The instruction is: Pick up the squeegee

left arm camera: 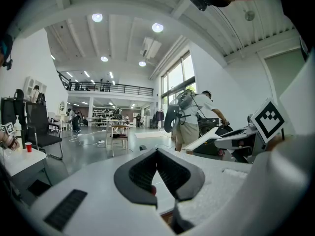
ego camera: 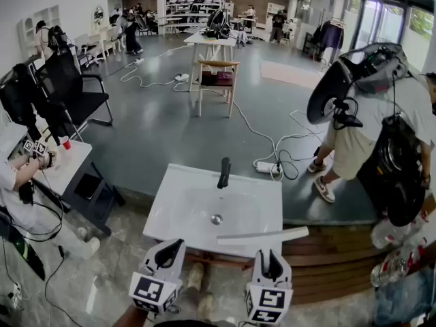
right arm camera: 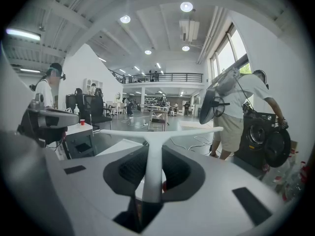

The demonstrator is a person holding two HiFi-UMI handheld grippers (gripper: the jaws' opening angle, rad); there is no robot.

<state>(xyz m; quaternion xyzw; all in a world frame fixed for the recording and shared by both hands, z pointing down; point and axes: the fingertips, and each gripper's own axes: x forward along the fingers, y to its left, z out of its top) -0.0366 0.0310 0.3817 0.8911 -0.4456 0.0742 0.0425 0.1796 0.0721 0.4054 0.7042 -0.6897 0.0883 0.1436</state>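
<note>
The white T-shaped squeegee hangs level just above the front edge of the white sink. My right gripper is shut on its handle. In the right gripper view the handle runs up between the dark pads, and the blade lies crosswise beyond the tips. My left gripper hovers at the sink's front left, shut, with its tips together and nothing in it. From the left gripper view, the squeegee shows off to the right.
A black faucet stands at the sink's back, with a drain in the basin. One person bends by a black machine at the right, and another stands at a white table on the left. Cables cross the floor behind the sink.
</note>
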